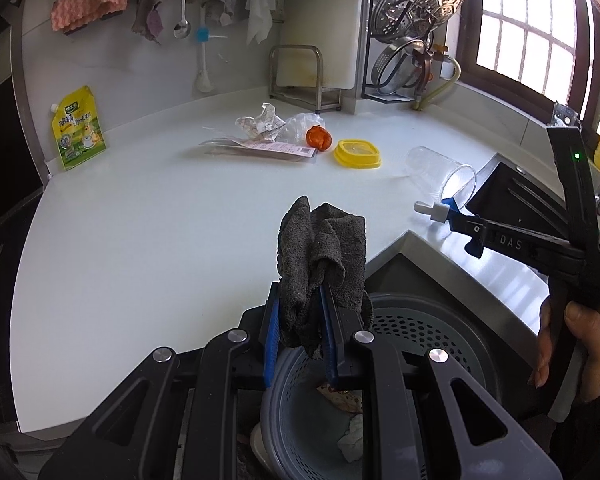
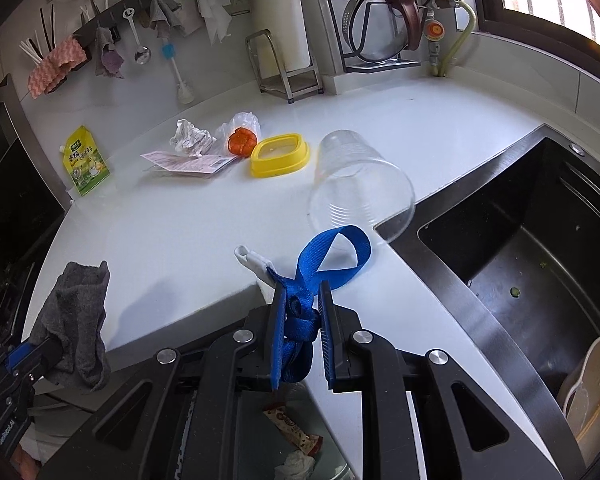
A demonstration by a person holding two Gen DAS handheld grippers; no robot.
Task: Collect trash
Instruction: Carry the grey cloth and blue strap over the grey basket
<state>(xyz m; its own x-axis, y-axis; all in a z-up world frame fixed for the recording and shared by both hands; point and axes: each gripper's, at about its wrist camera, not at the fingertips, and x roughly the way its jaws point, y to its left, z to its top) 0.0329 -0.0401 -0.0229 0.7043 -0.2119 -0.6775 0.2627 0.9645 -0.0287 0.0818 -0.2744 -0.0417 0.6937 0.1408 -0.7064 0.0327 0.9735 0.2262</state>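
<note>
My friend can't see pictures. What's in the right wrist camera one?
The right gripper is shut on a blue strap above a white kitchen counter. A clear plastic cup lies tipped beside a dark sink, with a yellow lid and crumpled wrappers behind. At left, the left gripper holds a grey cloth.

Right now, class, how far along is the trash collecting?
Done: a wrapper and crumpled tissue lie in the grey bin. In hand: the left gripper holds a grey cloth, the right gripper a blue strap. Left: clear cup, yellow lid, crumpled paper on the counter.
</note>
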